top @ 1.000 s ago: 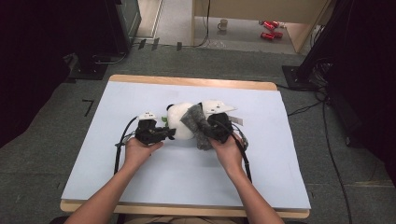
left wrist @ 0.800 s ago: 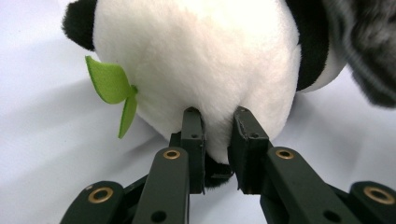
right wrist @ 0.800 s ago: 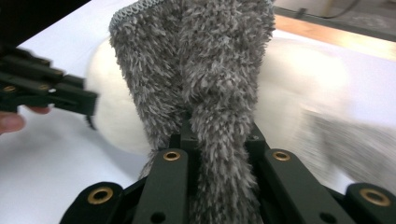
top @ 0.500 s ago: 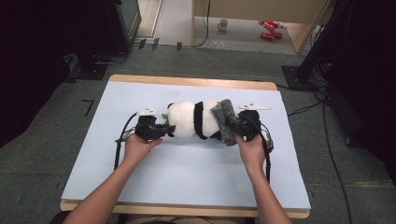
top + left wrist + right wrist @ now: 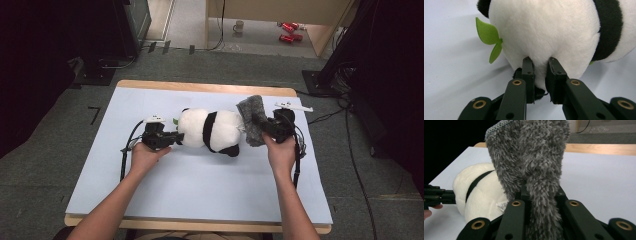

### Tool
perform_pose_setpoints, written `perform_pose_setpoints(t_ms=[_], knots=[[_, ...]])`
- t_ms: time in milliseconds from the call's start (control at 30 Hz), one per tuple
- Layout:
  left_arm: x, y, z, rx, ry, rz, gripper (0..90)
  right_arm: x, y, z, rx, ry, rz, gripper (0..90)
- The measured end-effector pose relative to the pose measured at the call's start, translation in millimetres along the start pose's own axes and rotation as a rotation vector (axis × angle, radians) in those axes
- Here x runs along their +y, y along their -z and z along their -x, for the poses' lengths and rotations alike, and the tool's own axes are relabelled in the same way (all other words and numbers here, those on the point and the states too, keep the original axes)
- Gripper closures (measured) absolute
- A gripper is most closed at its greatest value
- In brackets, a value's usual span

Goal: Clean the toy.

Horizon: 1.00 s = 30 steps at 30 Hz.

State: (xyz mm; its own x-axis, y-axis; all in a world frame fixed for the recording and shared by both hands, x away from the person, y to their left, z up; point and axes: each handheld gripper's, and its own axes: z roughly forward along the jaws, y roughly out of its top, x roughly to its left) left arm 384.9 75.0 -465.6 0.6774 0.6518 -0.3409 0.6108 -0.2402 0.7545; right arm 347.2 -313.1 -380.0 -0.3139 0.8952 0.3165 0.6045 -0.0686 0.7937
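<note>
The pale blue surface (image 5: pixel 200 200) carries the black-and-white plush panda (image 5: pixel 210 131) at its middle, stretched sideways. The fuzzy grey knitted garment (image 5: pixel 252 120) has come off the panda's far end, so undressing looks done. The right gripper (image 5: pixel 272 129) jaws clamp the garment; the left gripper (image 5: pixel 172 137) jaws pinch the panda's white fur.

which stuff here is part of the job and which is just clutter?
In play:
- panda plush, pinched by the left gripper
- grey fuzzy cloth, clamped in the right gripper
- table

Lying about:
- mug on the floor
- red cans
- floor cables
</note>
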Motion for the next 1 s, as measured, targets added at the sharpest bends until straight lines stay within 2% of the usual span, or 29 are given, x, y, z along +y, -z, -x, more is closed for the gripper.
perform_pose_setpoints(t_ms=[67, 200, 267, 367, 600, 667, 800, 933, 1000], knots=[[-1.5, 0.7, 1.7, 0.004, -0.002, -0.004, 78.5, -1.4, -8.8, -2.5, 0.01, -0.003, -0.019, 78.5], [-3.0, 1.2, 2.0, -0.004, 0.005, -0.012, 78.4, -6.1, -21.0, -6.7, -0.005, 0.012, -0.048, 78.0], [-3.7, 1.0, 1.2, -0.025, 0.021, -0.012, 77.7, -11.6, -28.7, -7.8, -0.02, 0.035, -0.065, 77.9], [-4.9, 0.6, 2.4, -0.022, 0.011, -0.001, 77.7, -19.5, -34.3, -8.0, -0.035, 0.043, -0.082, 78.2], [-5.5, 0.4, 1.7, -0.027, 0.015, 0.004, 77.1, -26.8, -35.8, -6.5, -0.052, 0.04, -0.09, 78.2], [-5.7, 0.1, 1.6, -0.027, 0.015, 0.007, 76.7, -32.2, -37.5, -4.6, -0.069, 0.036, -0.105, 78.3], [-5.9, -0.1, 1.5, -0.026, 0.006, 0.01, 76.5, -36.6, -38.6, -2.0, -0.065, 0.016, -0.107, 78.4], [-6.1, -0.3, 1.5, -0.024, 0.009, 0.009, 76.5, -44.0, -43.0, 1.7, -0.073, 0.004, -0.134, 78.6], [-6.1, -0.5, 1.1, -0.022, 0.011, 0.002, 76.5, -50.6, -48.9, 1.5, -0.085, 0.004, -0.171, 78.7]])
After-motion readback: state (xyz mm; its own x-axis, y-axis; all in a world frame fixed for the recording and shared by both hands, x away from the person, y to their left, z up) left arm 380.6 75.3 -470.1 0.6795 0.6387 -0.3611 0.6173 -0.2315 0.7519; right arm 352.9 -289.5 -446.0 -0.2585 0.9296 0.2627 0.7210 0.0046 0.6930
